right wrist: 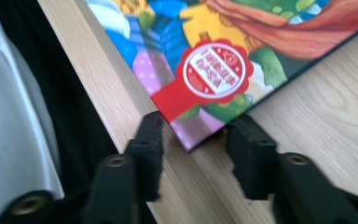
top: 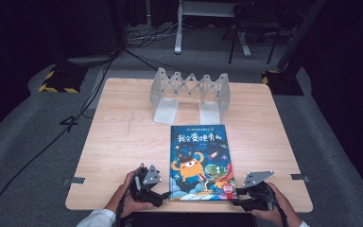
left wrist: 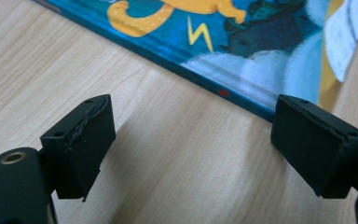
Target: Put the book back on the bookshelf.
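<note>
- Dark studio floor with trailing cables surrounds a pale wooden table (top: 123,137), the largest thing in the high view.
- At the table's far edge stands a grey folding accordion-style book rack (top: 190,90), empty, well apart from the grippers.
- Flat on the table, near its front edge and between the two hands, lies a blue hardcover picture book with cartoon monsters on the cover (top: 199,161). It looks thin, stiff and fairly light, and its glossy cover is probably slippery, so a pinch across a corner or the spine edge would likely hold best.
- Just left of the book, the left gripper (left wrist: 193,144) has its jaws spread wide, empty, facing the book's edge.
- At the book's near right corner, the right gripper (right wrist: 193,140) has its jaws narrowed around that corner, beside a red round seal sticker (right wrist: 216,70); whether they pinch it I cannot tell.
</note>
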